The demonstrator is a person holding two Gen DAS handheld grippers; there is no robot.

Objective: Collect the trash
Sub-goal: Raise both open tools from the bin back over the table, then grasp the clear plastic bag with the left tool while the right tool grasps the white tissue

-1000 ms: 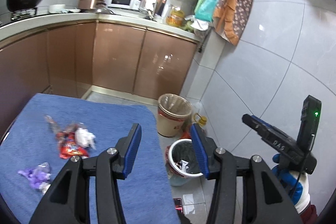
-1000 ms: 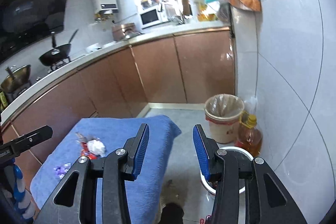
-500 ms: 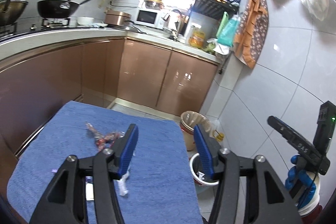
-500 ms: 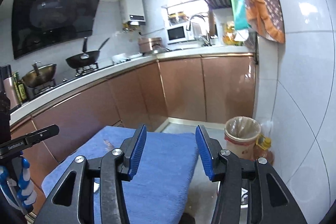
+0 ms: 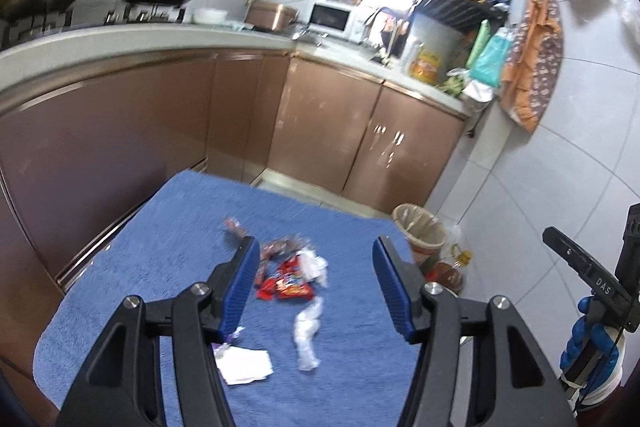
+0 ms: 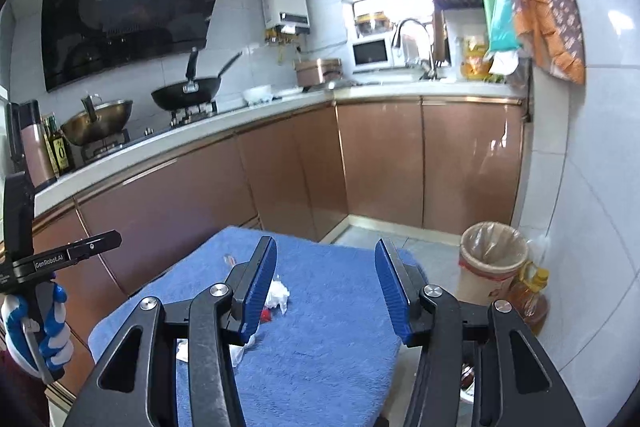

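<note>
Left gripper [image 5: 314,285] angled down over blue towel [image 5: 168,251], jaws apart, empty. Right gripper [image 6: 326,285] likewise spread, empty. Bag-lined bin [image 6: 490,257] at 3 o'clock; contents hidden.

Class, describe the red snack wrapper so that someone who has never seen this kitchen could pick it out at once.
Find the blue towel spread in front of the brown cabinets; litter lies near its middle. The red snack wrapper sits there, flat and crinkled, with a crumpled white tissue at its right edge. It is the only bright red piece; the scraps nearest the camera are white.
</note>
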